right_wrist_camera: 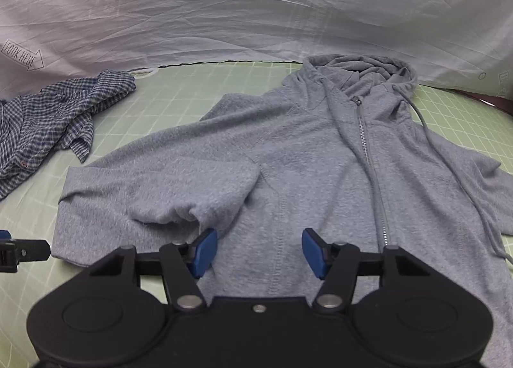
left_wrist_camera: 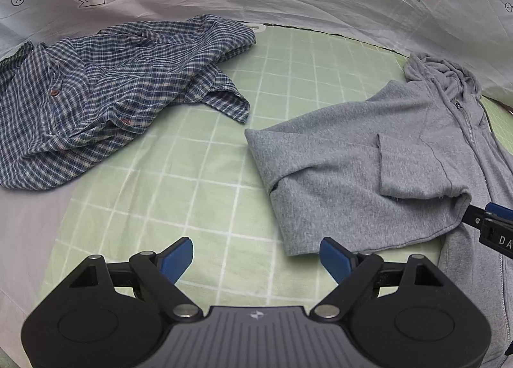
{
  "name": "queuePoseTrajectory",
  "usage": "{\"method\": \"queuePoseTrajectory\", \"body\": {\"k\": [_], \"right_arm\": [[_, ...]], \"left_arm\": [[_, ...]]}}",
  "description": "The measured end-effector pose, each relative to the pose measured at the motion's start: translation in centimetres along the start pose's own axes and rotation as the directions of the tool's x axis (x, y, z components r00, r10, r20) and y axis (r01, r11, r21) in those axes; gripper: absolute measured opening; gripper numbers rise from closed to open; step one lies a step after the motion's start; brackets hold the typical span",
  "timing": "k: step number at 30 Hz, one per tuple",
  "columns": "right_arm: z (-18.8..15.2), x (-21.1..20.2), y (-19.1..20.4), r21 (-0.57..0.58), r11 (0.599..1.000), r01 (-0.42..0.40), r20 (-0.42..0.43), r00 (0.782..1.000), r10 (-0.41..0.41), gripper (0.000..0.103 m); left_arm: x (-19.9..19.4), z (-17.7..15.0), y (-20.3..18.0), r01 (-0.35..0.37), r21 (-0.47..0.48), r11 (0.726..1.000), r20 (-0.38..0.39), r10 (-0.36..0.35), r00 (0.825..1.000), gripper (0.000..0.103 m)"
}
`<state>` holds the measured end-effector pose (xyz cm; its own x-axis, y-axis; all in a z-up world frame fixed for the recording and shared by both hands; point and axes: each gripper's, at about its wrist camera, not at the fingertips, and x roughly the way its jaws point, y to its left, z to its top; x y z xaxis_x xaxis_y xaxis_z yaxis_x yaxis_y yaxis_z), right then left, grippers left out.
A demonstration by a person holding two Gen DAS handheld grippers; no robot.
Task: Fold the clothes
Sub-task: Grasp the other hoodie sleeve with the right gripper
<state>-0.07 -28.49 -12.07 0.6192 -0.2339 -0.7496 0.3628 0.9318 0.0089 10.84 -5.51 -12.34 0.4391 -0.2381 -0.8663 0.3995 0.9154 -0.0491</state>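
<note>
A grey zip hoodie [left_wrist_camera: 368, 156] lies face up on the green grid mat [left_wrist_camera: 198, 182], its left sleeve folded across the chest. It fills the right wrist view [right_wrist_camera: 304, 156]. A crumpled blue plaid shirt [left_wrist_camera: 96, 95] lies to its left, also seen in the right wrist view [right_wrist_camera: 48, 118]. My left gripper [left_wrist_camera: 256, 259] is open and empty above the mat, just left of the hoodie's hem. My right gripper [right_wrist_camera: 259, 252] is open and empty over the hoodie's lower front, its left pad beside the folded sleeve's cuff [right_wrist_camera: 192, 217].
A white printed sheet [right_wrist_camera: 224, 21] with carrots and arrow marks rises behind the mat. The right gripper's fingertip shows at the right edge of the left wrist view [left_wrist_camera: 487, 217]. The left gripper's tip shows at the left edge of the right wrist view [right_wrist_camera: 22, 252].
</note>
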Motion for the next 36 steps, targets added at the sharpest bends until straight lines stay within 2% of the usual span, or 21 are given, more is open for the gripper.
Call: {"method": "queuePoseTrajectory", "body": {"k": [9,15,22,30,36], "right_arm": [[1.4,0.0,2.1,-0.079,0.997,-0.016,0.018,1.000,0.017,0.059],[1.8,-0.2,2.3,-0.081,0.996,-0.026,0.027,0.999,0.028,0.059],[2.2,-0.7,3.0,-0.103,0.994,-0.040,0.056,0.997,0.046,0.065],[1.7,0.8,3.9,-0.169,0.986,0.010,0.017,1.000,-0.007,0.066],[1.1,1.4,5.5,-0.318,0.946,0.054,0.035,0.998,-0.045,0.062]], "left_arm": [[1.4,1.3,0.8,0.015,-0.022,1.000,-0.009,-0.015,1.000,0.087],[2.2,1.3,0.4,0.027,-0.003,1.000,-0.031,-0.027,0.999,0.087],[3.0,1.5,0.3,0.033,0.006,0.999,-0.054,-0.032,0.998,0.087],[3.7,1.4,0.4,0.036,0.001,0.999,-0.086,-0.036,0.996,0.087],[3.9,1.3,0.4,0.032,0.003,0.999,-0.089,-0.031,0.996,0.088]]}}
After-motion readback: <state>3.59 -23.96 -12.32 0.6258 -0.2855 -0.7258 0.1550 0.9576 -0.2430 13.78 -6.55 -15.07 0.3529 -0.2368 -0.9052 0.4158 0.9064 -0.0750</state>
